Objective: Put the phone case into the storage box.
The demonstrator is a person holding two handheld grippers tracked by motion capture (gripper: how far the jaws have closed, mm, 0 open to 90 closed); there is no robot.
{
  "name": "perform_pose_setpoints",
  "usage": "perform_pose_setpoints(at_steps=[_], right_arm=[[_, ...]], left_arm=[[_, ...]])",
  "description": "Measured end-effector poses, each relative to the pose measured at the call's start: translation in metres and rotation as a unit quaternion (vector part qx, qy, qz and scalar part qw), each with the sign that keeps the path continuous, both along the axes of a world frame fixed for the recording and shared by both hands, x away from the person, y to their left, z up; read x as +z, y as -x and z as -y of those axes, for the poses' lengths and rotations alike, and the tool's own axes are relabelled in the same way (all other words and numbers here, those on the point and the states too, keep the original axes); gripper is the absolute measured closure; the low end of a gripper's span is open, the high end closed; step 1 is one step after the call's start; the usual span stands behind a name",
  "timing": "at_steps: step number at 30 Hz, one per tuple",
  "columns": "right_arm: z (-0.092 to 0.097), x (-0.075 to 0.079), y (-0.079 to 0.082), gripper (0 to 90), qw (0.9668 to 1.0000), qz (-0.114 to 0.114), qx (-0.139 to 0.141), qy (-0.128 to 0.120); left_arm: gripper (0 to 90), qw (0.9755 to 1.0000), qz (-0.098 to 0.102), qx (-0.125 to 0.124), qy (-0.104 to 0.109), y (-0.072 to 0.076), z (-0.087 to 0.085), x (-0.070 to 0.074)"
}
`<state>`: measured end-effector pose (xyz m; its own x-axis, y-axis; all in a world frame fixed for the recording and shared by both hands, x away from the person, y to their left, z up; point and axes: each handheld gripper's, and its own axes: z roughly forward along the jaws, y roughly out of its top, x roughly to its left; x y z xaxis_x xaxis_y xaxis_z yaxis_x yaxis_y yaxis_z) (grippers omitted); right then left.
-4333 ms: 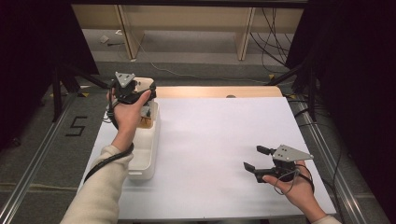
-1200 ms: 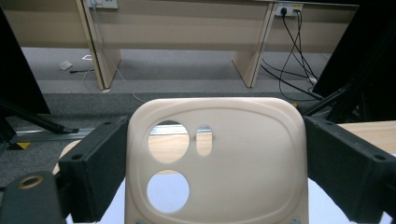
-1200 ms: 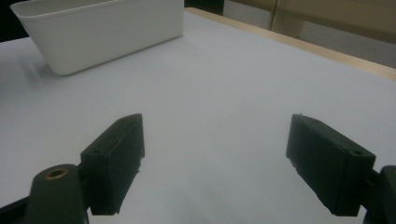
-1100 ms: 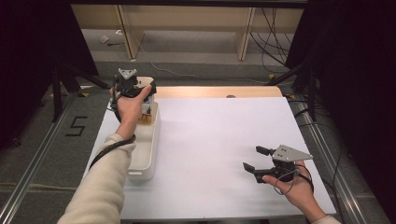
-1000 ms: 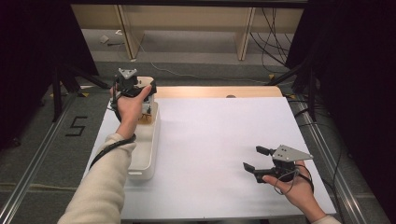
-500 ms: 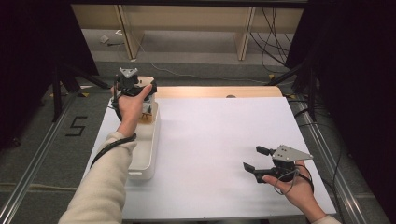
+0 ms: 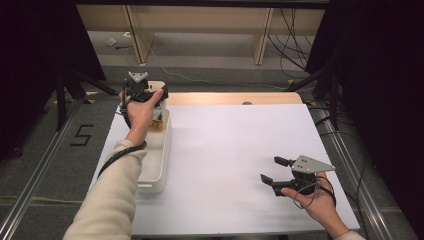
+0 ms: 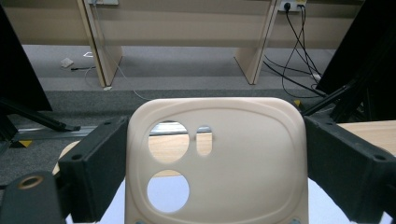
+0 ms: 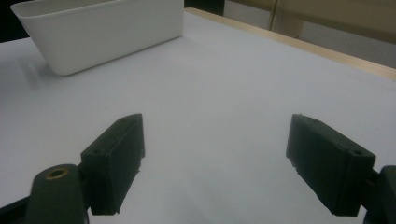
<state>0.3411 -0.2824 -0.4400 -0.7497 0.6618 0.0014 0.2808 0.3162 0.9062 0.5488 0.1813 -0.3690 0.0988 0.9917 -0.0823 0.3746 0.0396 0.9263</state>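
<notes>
Left gripper [image 7: 145, 95] clamps a cream plastic plate [image 8: 217, 158] with holes, above the white bin [image 7: 152, 165] at 10 o'clock. Looks light, stiff, slick; side edges give best hold. Right gripper [image 7: 277, 175] wide, empty, 4 o'clock.

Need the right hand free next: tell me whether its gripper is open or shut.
Open: the right gripper has its jaws wide apart, bare table between them.
</notes>
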Motion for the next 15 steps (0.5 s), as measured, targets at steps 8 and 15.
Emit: perform_pose_setpoints(at_steps=[8,15], right_arm=[[-0.0003,-0.0004,-0.0002,20.4,1.0000,-0.002,0.000,-0.001],[-0.0005,-0.0004,-0.0001,20.4,1.0000,-0.001,0.000,-0.001]], left_arm=[[10.4,1.0000,-0.001,-0.001,0.000,-0.0024,0.0007,0.0004],[10.4,1.0000,-0.005,-0.005,-0.003,-0.0039,0.0018,-0.0016]])
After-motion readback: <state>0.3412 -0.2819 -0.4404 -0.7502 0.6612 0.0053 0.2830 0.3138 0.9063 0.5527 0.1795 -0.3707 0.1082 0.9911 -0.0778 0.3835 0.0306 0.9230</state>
